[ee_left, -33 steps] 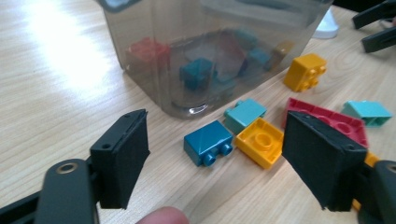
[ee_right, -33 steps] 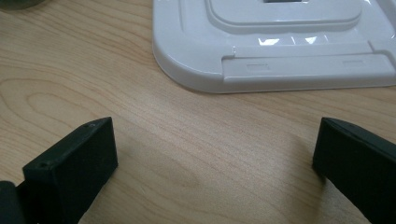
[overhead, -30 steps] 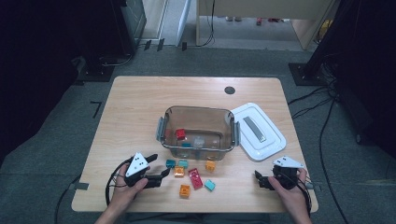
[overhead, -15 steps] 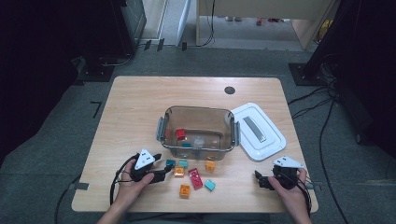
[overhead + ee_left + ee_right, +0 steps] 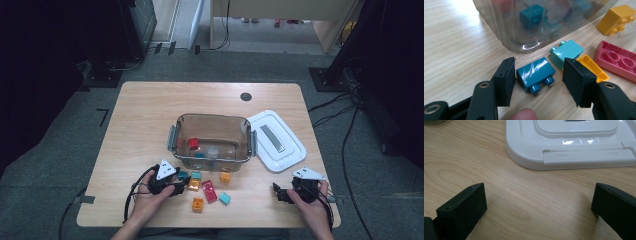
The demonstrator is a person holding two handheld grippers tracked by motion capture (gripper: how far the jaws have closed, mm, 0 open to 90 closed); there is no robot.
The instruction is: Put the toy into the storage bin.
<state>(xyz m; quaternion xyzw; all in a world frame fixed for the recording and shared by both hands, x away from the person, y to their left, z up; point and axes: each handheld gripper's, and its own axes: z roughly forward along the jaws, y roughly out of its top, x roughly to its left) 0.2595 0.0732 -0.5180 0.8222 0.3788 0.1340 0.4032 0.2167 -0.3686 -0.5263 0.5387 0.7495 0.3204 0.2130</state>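
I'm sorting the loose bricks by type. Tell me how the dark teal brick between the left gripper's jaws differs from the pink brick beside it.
The dark teal brick is short, lies on its side with two studs facing the camera, and sits between the left gripper's open jaws. The pink brick is longer, lies hollow side up, outside the jaws. Both rest on the table, outside the container.
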